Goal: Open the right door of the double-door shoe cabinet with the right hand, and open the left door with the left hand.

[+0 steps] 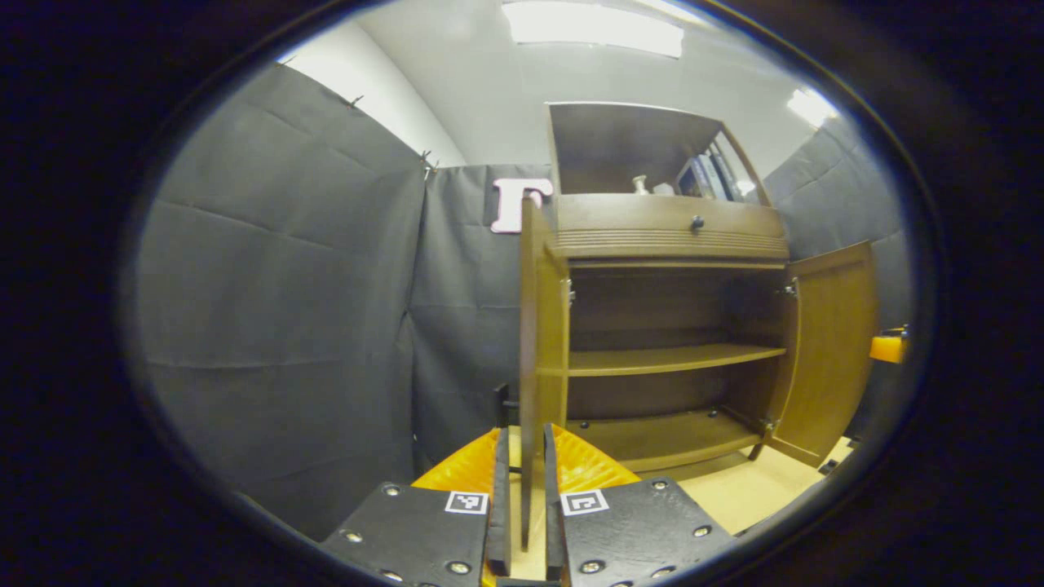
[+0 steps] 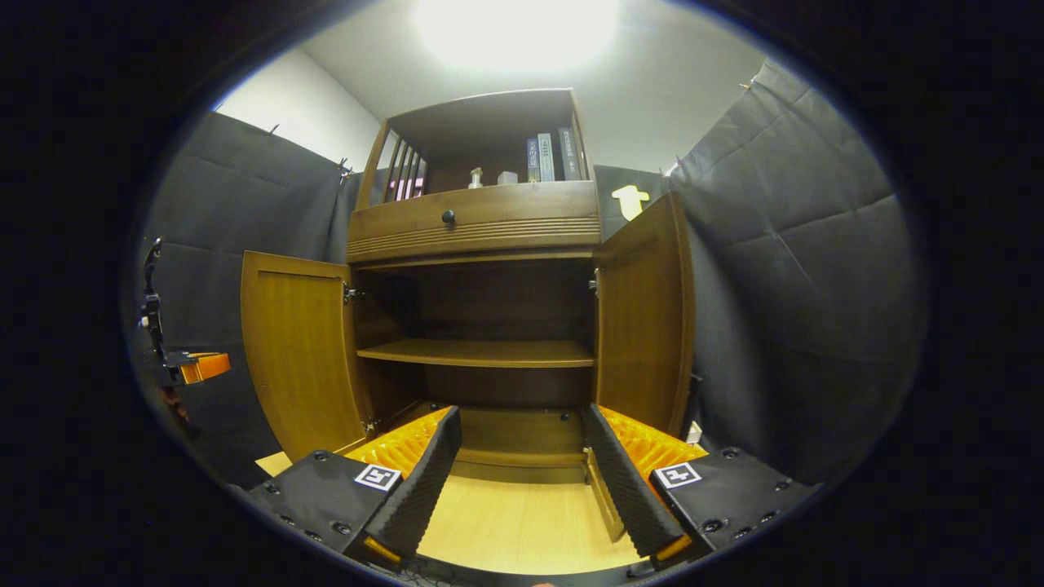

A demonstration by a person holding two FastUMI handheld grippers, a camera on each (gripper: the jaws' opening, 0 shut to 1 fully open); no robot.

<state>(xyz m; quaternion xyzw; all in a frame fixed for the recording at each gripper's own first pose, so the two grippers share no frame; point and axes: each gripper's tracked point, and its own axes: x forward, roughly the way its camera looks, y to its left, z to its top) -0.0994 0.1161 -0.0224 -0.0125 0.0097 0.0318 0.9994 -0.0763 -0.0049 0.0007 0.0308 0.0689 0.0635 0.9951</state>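
The brown shoe cabinet has both doors swung wide, showing a bare middle shelf. In the left gripper view the left door stands edge-on, and its free edge runs down between the fingers of my left gripper. The jaws are nearly closed around that edge, with thin slivers of floor showing on each side. In the right gripper view the right door hangs open to the right and the left door to the left. My right gripper stands wide open before the cabinet's base, holding nothing.
Above the doors are a drawer with a dark knob and an upper shelf with books and a small bottle. Black cloth walls flank the cabinet. The floor is pale wood. The other gripper's body shows beside the left door.
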